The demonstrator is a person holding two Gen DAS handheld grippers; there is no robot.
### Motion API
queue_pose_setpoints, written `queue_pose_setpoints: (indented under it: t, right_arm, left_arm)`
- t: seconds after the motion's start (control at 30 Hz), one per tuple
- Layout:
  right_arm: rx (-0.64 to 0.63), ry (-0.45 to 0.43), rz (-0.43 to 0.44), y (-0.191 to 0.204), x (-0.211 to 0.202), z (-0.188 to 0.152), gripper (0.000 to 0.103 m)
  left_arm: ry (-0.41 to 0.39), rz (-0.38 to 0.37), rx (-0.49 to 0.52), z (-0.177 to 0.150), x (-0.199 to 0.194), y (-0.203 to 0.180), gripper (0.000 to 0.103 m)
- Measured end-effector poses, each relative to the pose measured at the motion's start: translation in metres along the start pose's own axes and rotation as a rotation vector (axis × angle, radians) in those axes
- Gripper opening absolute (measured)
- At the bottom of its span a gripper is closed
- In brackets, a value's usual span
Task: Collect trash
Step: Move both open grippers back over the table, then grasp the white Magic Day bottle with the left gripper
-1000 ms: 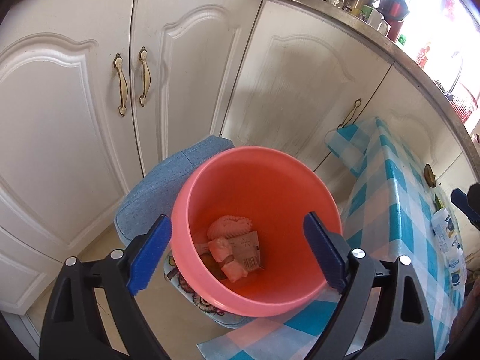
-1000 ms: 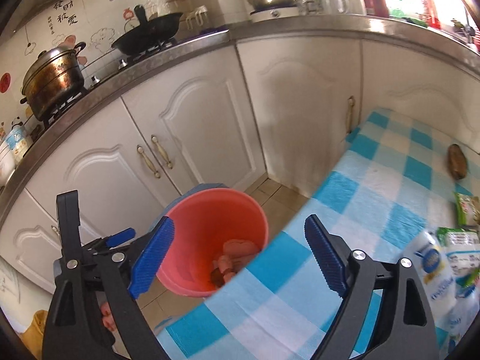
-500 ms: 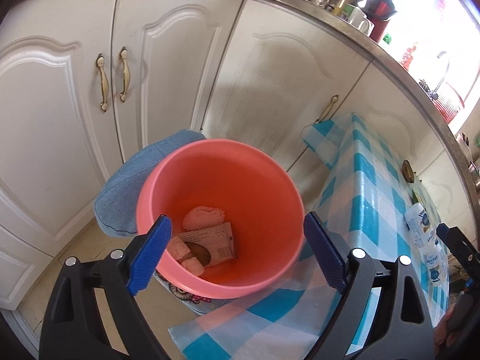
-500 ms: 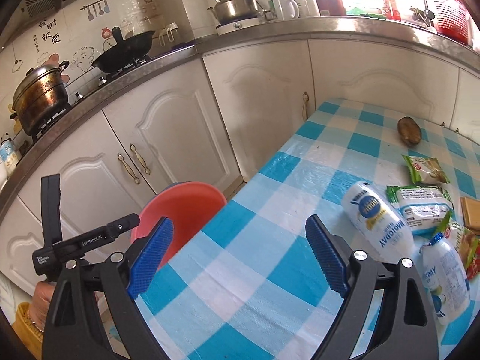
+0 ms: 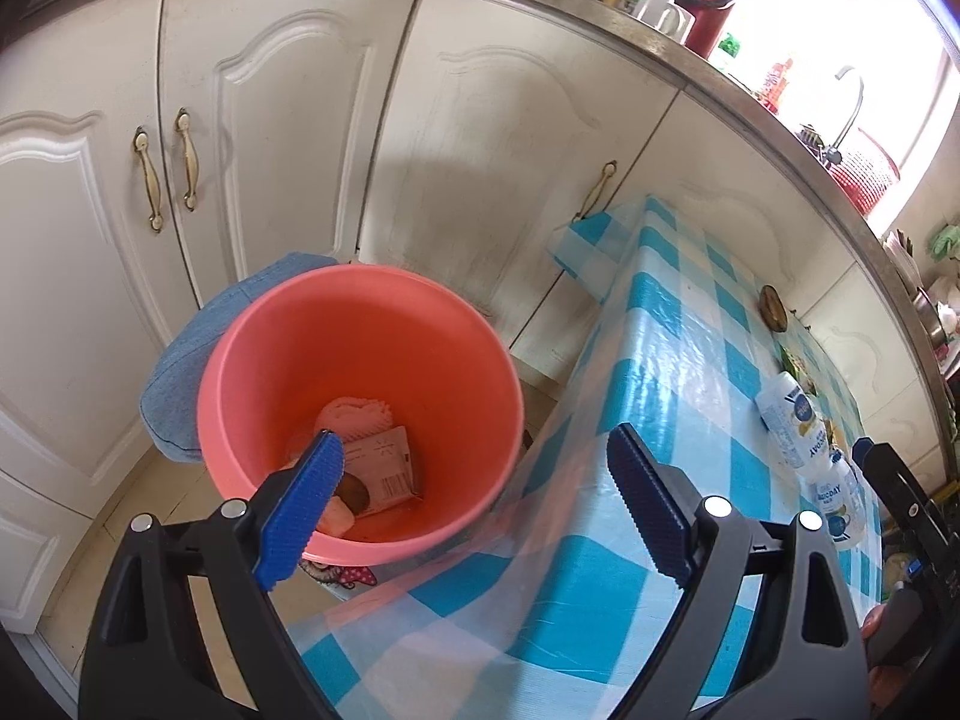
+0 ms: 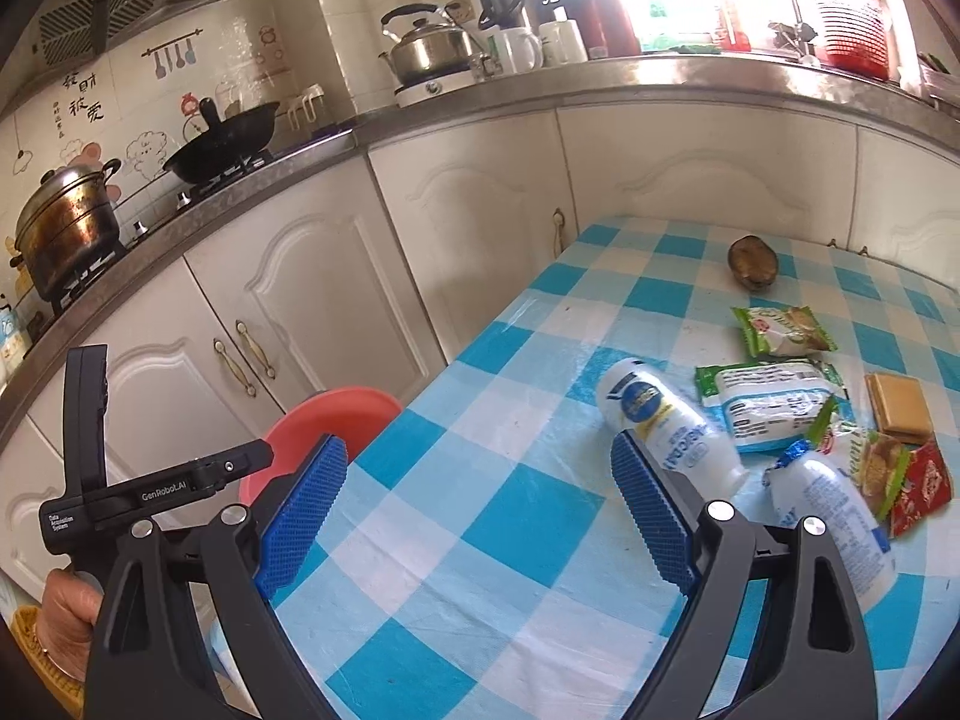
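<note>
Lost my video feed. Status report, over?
Left gripper open, empty, above pink bin. Right gripper open, empty, over table, near white bottle. Wrappers remain. Path clear.

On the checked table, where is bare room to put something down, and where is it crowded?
Bare cloth lies on the checked table between the pink bucket side and the nearest white bottle, and along the cabinet edge up to the brown object. Crowded: the far side, with bottles, green wrappers and a biscuit.
</note>
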State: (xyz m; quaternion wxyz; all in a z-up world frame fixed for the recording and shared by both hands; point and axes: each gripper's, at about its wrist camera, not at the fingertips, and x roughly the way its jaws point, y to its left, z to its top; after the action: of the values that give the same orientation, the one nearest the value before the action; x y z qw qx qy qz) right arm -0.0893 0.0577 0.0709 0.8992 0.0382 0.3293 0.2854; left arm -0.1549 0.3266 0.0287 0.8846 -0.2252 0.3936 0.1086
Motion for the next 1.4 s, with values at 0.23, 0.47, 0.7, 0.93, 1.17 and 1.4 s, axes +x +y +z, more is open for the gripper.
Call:
queue_pose_setpoints:
  t: [0.23, 0.47, 0.7, 0.93, 1.17, 1.4]
  right_arm:
    - [0.047, -0.029, -0.011, -0.023, -0.013, -0.001, 0.089]
    - [0.1, -0.071, -0.026, -0.05, -0.031, 0.0, 0.089]
    - [0.19, -0.119, -0.061, -0.091, -0.052, 0.004, 0.089]
    - [0.311, -0.155, -0.122, -0.15, -0.074, 0.005, 0.089]
    - [0.445, -0.098, -0.155, -0.219, -0.077, -0.005, 0.091]
    - [0.48, -0.053, -0.125, -0.246, -0.076, -0.017, 0.091]
  left_arm:
    - [0.021, -0.009, 0.047, -0.005, 0.0, -0.025, 0.09]
    - [0.039, -0.017, 0.094, -0.01, 0.0, -0.051, 0.09]
    - [0.057, -0.041, 0.143, -0.017, -0.001, -0.08, 0.09]
    - [0.078, -0.088, 0.181, -0.023, -0.001, -0.111, 0.09]
    - [0.107, -0.196, 0.149, -0.026, 0.001, -0.146, 0.09]
    - [0.171, -0.257, 0.134, -0.026, 0.021, -0.189, 0.09]
